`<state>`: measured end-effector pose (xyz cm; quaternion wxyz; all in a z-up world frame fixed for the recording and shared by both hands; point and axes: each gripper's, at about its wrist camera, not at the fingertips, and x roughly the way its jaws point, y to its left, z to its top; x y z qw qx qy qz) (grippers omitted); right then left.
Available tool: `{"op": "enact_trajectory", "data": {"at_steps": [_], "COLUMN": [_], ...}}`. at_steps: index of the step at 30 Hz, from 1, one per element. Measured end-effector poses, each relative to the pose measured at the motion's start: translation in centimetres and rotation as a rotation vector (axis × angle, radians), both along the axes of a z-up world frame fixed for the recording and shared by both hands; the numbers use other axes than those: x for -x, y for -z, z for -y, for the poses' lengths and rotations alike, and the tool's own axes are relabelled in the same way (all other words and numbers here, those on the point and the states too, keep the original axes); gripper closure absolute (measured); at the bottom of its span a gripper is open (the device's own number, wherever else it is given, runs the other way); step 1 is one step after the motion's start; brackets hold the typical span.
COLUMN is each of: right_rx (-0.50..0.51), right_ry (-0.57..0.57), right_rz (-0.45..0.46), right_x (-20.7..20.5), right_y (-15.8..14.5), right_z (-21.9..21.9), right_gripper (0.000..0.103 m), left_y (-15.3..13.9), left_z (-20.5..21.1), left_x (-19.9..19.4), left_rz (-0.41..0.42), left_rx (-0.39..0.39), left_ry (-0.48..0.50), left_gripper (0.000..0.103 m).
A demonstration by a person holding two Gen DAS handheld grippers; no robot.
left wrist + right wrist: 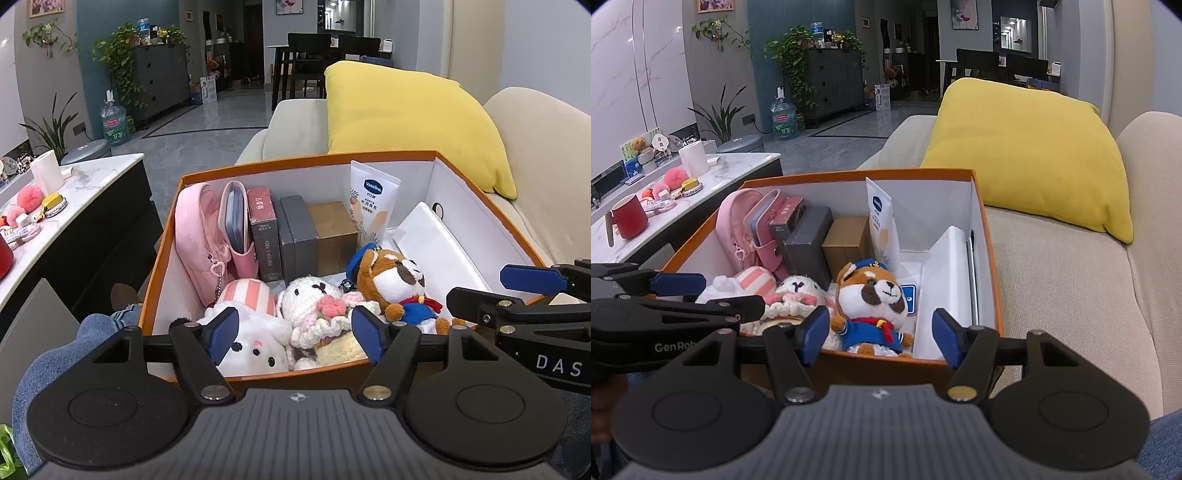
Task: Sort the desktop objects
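Note:
An orange box (306,161) (849,173) with a white inside sits on the sofa. In it stand a pink pouch (195,232), small boxes and a Vaseline tube (371,199) (882,221) along the back. A white flat box (945,266) leans at the right. At the front lie a sailor dog plush (399,280) (875,295), a crochet bunny (314,295) (801,291) and a white plush with a striped hat (251,295). My left gripper (293,336) hangs open over the near rim above the bunny. My right gripper (879,338) is open, the dog lying between its fingers untouched.
A yellow cushion (406,118) (1034,155) leans on the beige sofa (1071,295) behind the box. At the left a marble-top table (92,177) carries a red mug (628,218), a paper roll and small pink items. A person's jeans knee (55,350) is beside the box.

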<state>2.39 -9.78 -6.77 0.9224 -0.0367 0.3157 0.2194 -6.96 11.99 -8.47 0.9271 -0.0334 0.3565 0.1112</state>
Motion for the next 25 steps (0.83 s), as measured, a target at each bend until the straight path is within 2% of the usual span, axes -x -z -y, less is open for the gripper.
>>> {"op": "enact_trajectory", "data": {"at_steps": [25], "right_rx": [-0.004], "right_ry": [-0.003], "right_rz": [0.003], "right_x": [0.03], "right_y": [0.10], "right_z": [-0.05], "right_gripper": [0.036], "left_y": [-0.11], "left_z": [0.40], "left_x": [0.08], "left_rz": [-0.012], "left_rx": [0.012], "left_ry": [-0.022], "left_gripper": [0.023]}}
